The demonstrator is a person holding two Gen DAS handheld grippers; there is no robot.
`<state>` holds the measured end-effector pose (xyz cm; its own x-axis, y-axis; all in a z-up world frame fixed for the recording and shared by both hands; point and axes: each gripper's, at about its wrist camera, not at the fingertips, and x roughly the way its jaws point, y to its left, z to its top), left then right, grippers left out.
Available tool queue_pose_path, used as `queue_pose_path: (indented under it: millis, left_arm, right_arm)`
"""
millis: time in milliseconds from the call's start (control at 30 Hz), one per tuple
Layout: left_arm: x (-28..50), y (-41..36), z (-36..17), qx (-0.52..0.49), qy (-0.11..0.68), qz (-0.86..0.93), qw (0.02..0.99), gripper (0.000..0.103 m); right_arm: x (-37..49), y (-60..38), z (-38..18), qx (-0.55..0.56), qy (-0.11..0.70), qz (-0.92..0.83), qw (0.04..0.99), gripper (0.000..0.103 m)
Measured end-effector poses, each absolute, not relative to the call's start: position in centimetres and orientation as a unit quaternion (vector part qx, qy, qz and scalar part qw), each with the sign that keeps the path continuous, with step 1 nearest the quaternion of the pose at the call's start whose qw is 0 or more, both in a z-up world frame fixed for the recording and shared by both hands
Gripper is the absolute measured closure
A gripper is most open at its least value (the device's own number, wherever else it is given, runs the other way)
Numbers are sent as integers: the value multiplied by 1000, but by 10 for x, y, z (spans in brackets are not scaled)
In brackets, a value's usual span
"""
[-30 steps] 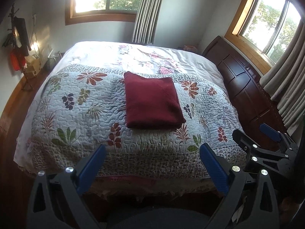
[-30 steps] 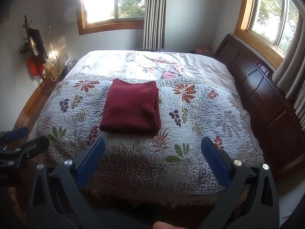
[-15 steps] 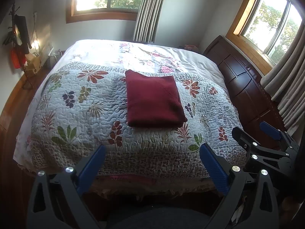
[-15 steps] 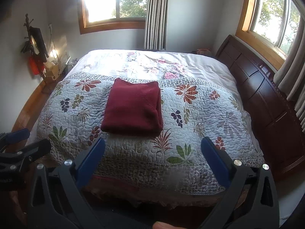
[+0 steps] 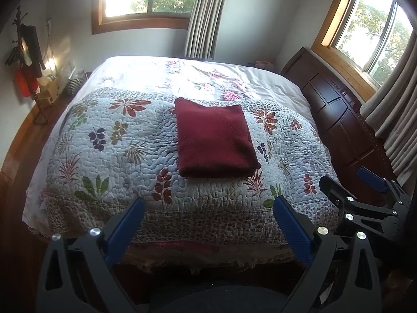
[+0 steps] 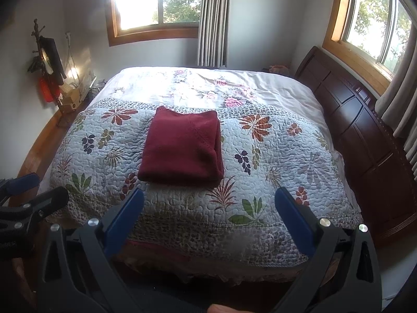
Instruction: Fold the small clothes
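both claws (image 5: pixel 208 206) (image 6: pixel 209 203) agape; folded garment (image 6: pixel 182 148) untouched.

The left gripper (image 5: pixel 208 214) fills the bottom of its own view, its two blue-padded fingers (image 5: pixel 125 224) spread wide apart with nothing between them. The right gripper (image 6: pixel 209 208) sits the same way at the bottom of its view, jaws wide and empty. Each shows in the other's frame: the right at the lower right edge, the left at the lower left edge.
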<state>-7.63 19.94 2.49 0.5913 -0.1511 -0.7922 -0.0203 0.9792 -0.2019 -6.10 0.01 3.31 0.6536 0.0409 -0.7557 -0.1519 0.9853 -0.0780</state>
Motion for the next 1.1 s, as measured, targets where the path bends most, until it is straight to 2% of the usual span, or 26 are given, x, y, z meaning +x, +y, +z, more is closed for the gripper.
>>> queue_pose_path:
  millis: [1100]
  left_arm:
    - [-62,207,28,-85,448,-17,890,4]
  right_arm:
    - [-42,5,37,-69,407,55,909,3]
